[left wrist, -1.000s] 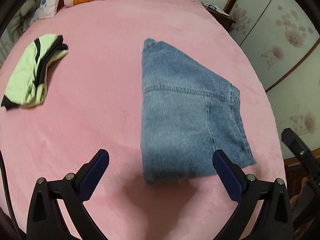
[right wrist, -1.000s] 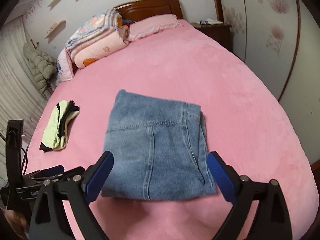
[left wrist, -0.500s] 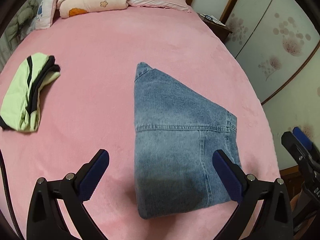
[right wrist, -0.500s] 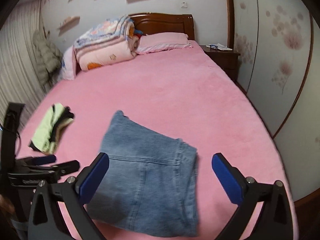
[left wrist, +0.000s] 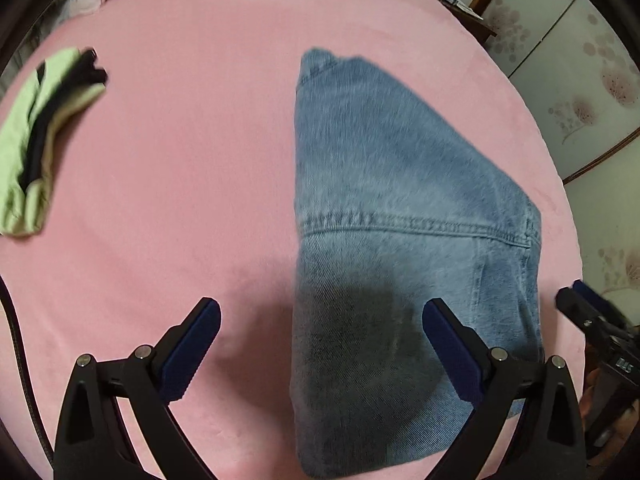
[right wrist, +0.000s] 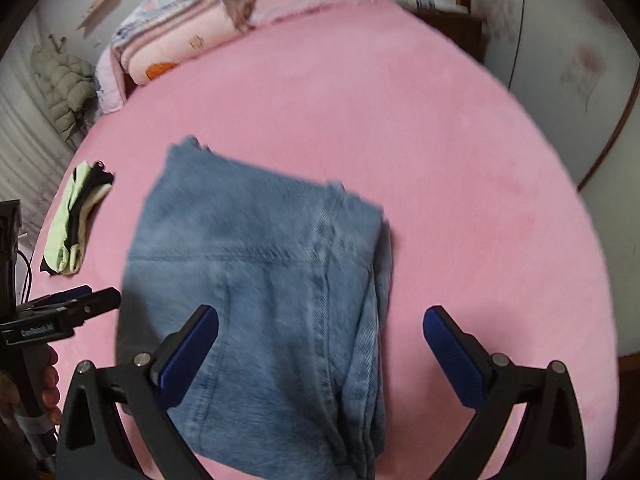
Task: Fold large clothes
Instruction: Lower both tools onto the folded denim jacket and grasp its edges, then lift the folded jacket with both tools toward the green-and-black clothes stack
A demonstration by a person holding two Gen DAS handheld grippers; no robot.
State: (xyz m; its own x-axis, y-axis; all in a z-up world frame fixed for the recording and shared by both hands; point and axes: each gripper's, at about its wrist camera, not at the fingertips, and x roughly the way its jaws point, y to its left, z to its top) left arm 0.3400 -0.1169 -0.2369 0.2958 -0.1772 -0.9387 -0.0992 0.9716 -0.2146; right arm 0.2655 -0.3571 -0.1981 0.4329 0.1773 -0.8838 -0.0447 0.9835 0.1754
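Blue denim jeans (left wrist: 384, 216), folded into a thick rectangle, lie flat on the pink bed (left wrist: 180, 200) beneath the left gripper (left wrist: 320, 344), its jaws wide and empty. From the right wrist, the jeans (right wrist: 256, 280) sit under the right gripper (right wrist: 320, 348), also spread wide, holding nothing.
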